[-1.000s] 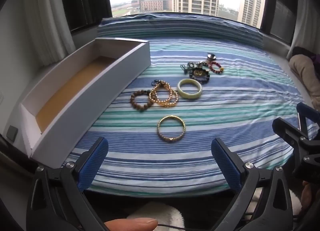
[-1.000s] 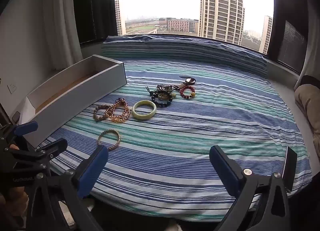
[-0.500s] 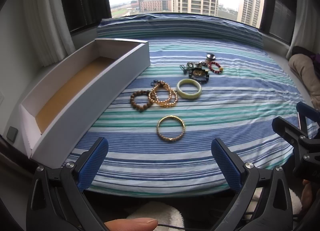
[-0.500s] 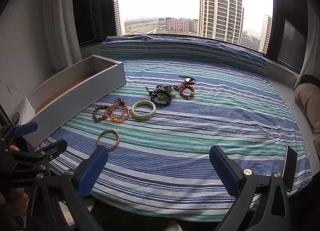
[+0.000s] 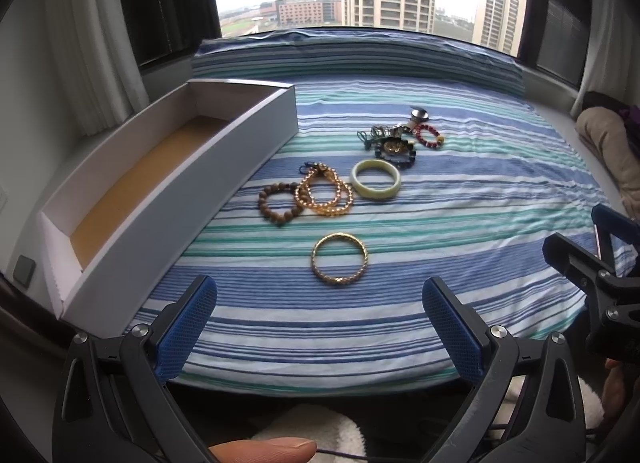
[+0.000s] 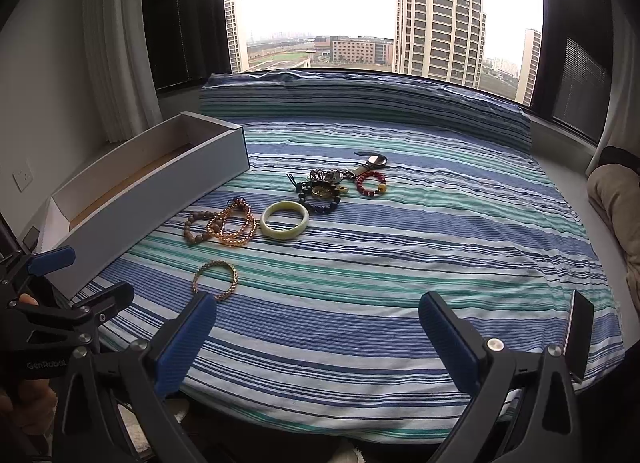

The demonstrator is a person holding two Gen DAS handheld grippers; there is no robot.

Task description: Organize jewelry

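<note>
Lying flat: gold bangle [image 5: 339, 259], twisted, round | both hand-held grippers [image 5: 320, 327] [image 6: 316, 337] spread wide, empty

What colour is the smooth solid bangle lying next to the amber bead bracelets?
Pale green, almost cream; the bangle shows best in the left wrist view.

Glossy gold metal bangle [image 5: 339, 258] on matt striped cloth [image 5: 460, 223]

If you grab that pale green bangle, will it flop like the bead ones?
Probably not. The pale green bangle looks like one solid, thick ring, so it should stay stiff. Its glossy surface may slip between the fingers. Lying flat on the striped bedspread, it likely won't roll unless it is tipped on edge.
</note>
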